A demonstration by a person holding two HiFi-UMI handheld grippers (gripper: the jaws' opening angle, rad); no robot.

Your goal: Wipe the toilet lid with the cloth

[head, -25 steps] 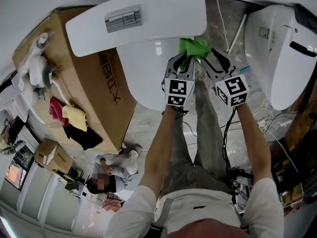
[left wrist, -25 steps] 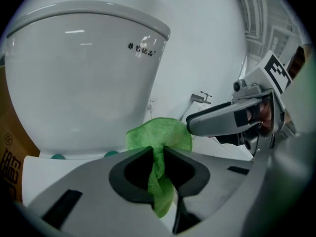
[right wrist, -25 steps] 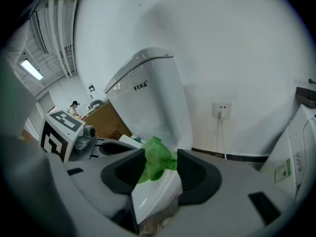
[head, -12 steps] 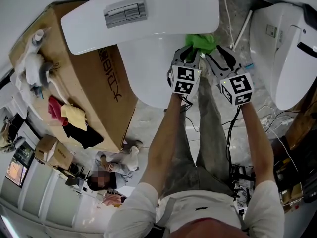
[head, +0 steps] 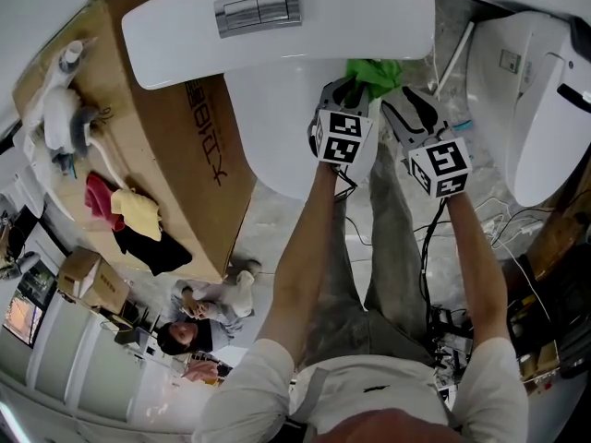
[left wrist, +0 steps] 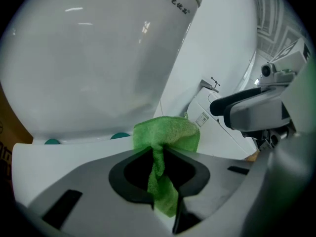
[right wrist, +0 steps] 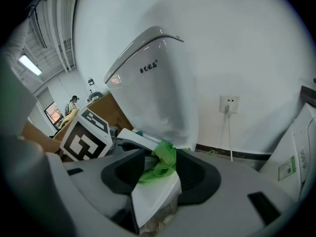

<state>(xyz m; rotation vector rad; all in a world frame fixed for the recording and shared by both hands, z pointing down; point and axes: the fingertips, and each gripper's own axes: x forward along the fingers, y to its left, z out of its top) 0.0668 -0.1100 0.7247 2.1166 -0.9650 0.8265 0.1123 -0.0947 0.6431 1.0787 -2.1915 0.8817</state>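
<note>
The white toilet lid (head: 272, 127) stands raised against the tank (head: 277, 26); in the left gripper view the lid (left wrist: 94, 58) fills the upper left. A green cloth (head: 374, 74) is bunched at the lid's right edge, just under the tank. My left gripper (head: 343, 95) is shut on the cloth (left wrist: 165, 137), a strip of which hangs down between its jaws. My right gripper (head: 399, 101) sits beside it on the right. The cloth (right wrist: 159, 163) is wedged between its nearly closed jaws, with the lid (right wrist: 158, 83) behind.
A big cardboard box (head: 175, 155) stands left of the toilet, with white fittings (head: 60, 118) and coloured rags (head: 120, 206) on it. A second toilet (head: 536, 109) is at the right. Cables (head: 489, 229) lie on the marble floor. A person (head: 199, 312) sits low at the left.
Both grippers and the cloth have moved up the lid's right edge toward the tank. The right gripper's jaws have drawn closer together around the cloth.
</note>
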